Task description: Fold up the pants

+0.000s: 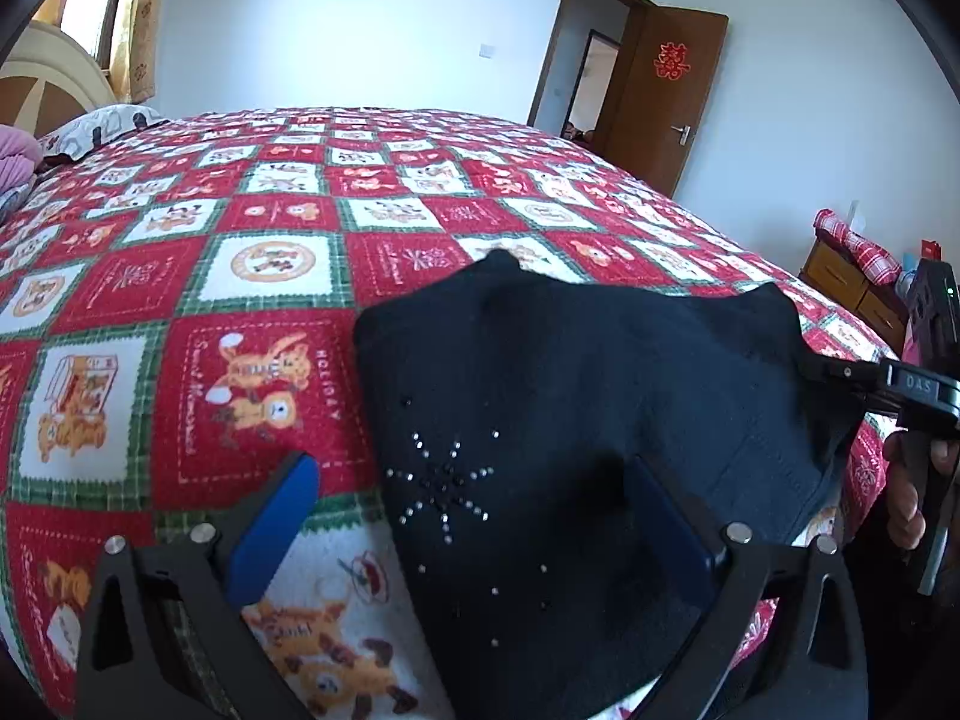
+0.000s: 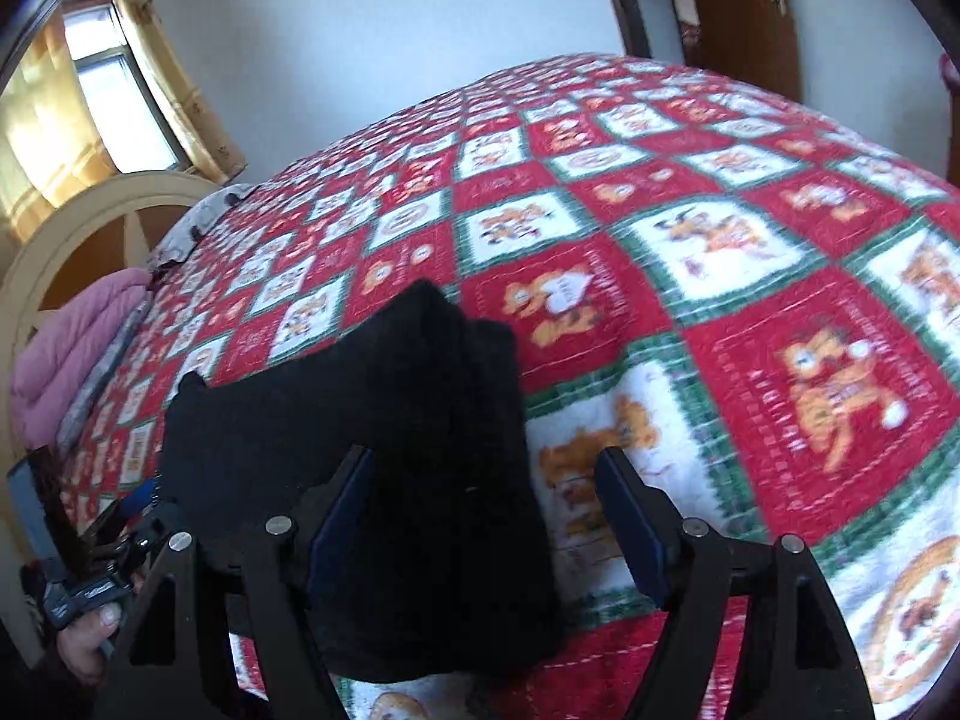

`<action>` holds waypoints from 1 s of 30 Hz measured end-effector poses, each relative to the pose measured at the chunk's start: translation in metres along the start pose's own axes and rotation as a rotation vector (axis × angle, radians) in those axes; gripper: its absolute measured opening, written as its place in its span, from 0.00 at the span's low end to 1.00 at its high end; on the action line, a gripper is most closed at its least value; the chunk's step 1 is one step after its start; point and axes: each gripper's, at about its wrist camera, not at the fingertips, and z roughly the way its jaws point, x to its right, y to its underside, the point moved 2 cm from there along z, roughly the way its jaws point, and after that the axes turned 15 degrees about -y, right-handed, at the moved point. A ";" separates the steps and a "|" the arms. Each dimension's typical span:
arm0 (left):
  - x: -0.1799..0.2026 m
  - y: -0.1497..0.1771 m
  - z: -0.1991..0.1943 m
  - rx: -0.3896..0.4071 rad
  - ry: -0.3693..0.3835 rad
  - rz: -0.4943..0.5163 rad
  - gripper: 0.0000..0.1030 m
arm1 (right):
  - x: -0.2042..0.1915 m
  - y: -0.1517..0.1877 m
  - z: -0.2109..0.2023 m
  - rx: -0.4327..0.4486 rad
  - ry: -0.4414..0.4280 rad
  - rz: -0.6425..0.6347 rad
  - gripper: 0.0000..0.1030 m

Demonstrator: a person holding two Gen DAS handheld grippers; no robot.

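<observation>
One pair of black pants (image 1: 570,420), folded into a compact stack, lies on the near part of one checked quilt (image 1: 180,300), with the left gripper (image 1: 474,516) and right gripper (image 2: 486,516) both wide open, each straddling fabric ungripped.

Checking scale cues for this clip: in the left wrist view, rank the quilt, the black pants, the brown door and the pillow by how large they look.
1. Quilt, fills most of the frame.
2. Black pants, inflated by nearness to the camera.
3. Brown door.
4. Pillow, partly cut off, so unsure.
</observation>
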 end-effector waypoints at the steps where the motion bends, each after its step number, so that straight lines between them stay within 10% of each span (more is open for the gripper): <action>1: 0.001 0.000 0.002 -0.001 0.000 0.005 1.00 | -0.002 0.001 0.001 -0.004 -0.010 -0.010 0.73; 13: 0.000 -0.003 0.004 -0.007 0.037 -0.005 0.98 | 0.009 0.005 0.008 -0.036 -0.130 0.078 0.52; 23: -0.011 -0.008 0.005 -0.025 0.135 -0.073 0.21 | 0.013 0.009 0.004 -0.018 -0.227 0.138 0.29; 30: -0.020 -0.009 -0.008 -0.002 0.191 -0.127 0.13 | -0.004 0.005 -0.007 0.026 -0.254 0.084 0.26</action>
